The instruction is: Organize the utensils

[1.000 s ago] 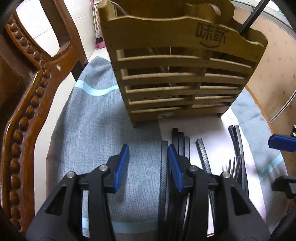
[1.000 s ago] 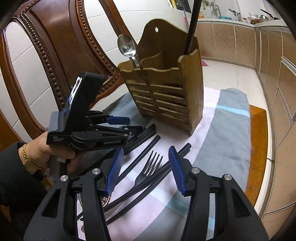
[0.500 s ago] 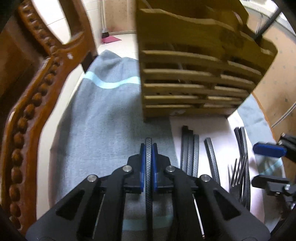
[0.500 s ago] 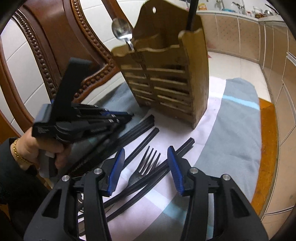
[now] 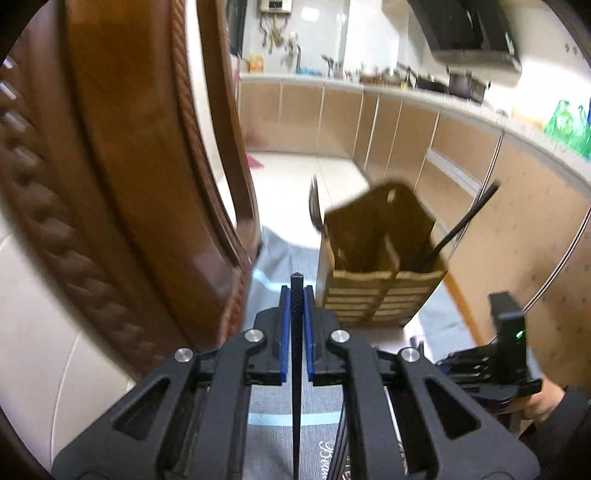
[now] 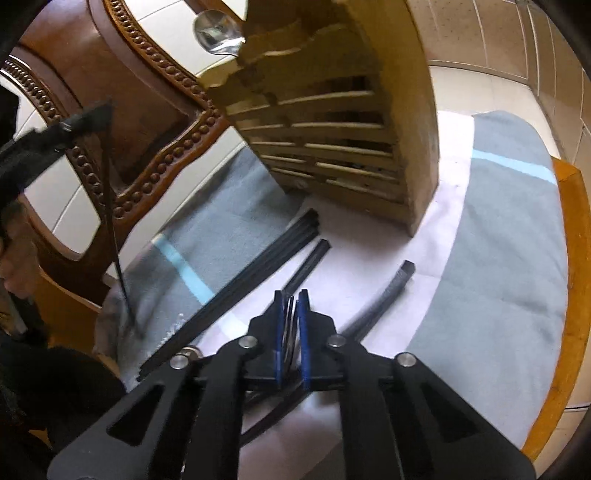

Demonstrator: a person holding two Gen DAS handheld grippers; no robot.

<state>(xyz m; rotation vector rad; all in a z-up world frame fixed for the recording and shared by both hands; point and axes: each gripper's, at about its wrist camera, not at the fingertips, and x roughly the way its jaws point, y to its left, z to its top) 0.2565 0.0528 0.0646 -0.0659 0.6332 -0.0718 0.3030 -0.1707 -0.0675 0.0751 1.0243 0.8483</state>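
Observation:
My left gripper (image 5: 296,293) is shut on a black chopstick (image 5: 296,332), raised above the cloth, left of and nearer than the wooden utensil holder (image 5: 380,258). In the right wrist view the same chopstick (image 6: 112,221) hangs steeply from the left gripper (image 6: 98,114), its tip near the cloth. My right gripper (image 6: 291,306) is low over the table, its jaws closing tight on the tines of a dark fork (image 6: 289,317). The holder (image 6: 332,129) holds a spoon (image 6: 218,27) and a black stick (image 5: 465,221). Several black chopsticks (image 6: 258,273) lie on the cloth.
A carved wooden chair back (image 5: 122,184) stands close on the left. One more chopstick (image 6: 384,299) lies right of the fork. The grey and white cloth (image 6: 498,240) covers the round table, whose wooden edge (image 6: 576,295) shows at right. Kitchen cabinets (image 5: 369,125) lie beyond.
The left gripper shut on a chopstick and lifted it well up off the cloth. The right gripper moved down over the fork and went from open to shut on its tines.

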